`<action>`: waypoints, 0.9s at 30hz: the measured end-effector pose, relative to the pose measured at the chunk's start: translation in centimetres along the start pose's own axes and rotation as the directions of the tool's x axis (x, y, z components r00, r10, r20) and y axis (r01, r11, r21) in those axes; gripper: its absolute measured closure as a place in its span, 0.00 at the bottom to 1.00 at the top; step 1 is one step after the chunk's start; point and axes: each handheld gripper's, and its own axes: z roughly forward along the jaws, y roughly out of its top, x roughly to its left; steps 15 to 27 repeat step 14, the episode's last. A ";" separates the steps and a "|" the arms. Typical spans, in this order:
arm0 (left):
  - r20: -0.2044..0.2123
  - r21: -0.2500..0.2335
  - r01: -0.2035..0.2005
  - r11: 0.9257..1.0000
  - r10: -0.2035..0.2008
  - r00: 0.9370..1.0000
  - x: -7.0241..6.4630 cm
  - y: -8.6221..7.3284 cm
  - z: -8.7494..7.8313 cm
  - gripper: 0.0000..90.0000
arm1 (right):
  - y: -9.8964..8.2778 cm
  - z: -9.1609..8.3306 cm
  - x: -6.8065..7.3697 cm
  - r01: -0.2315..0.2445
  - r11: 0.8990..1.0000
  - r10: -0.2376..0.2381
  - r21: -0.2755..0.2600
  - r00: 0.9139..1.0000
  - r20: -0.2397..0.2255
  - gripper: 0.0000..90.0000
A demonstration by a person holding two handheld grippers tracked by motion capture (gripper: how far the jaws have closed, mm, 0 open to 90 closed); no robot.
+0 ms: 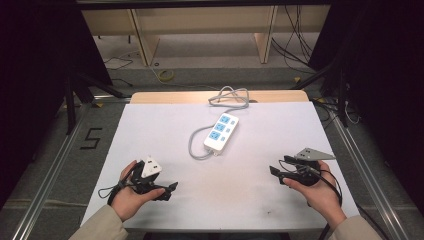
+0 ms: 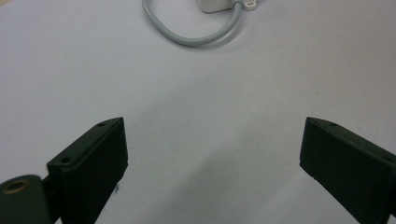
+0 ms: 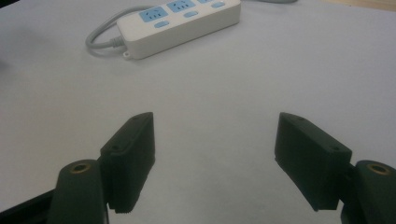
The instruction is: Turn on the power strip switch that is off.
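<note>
A white power strip (image 1: 221, 131) with blue sockets lies in the middle of the white table (image 1: 165, 130), its grey cable (image 1: 194, 145) looping off its near end and running to the far edge. The strip (image 3: 180, 21) lies ahead and to the left in the right gripper view. My left gripper (image 1: 170, 190) rests at the near left, held by a hand, jaws wide apart and empty (image 2: 212, 154). My right gripper (image 1: 275, 173) sits at the near right, also open with nothing between its jaws (image 3: 215, 149). One end of the strip (image 2: 215, 4) and a loop of the cable (image 2: 187, 37) appear in the left gripper view.
The white sheet covers a wooden tabletop (image 1: 165, 96) whose far strip is bare. Beyond the table are a wooden bench (image 1: 200, 25) and loose cables (image 1: 295, 45) on the floor. A metal rail (image 1: 50, 165) runs along the left side.
</note>
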 end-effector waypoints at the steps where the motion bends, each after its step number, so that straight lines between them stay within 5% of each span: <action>1: -0.001 0.001 0.000 1.000 0.000 1.000 0.0 0.0 0.0 0.08 | 0.0 0.0 0.0 -0.002 1.000 0.002 -0.002 1.000 -0.001 0.33; 27: 0.003 0.005 -0.004 1.000 0.004 1.000 0.0 0.1 0.1 0.08 | -0.2 0.2 0.0 -0.001 1.000 0.001 -0.005 1.000 -0.008 0.33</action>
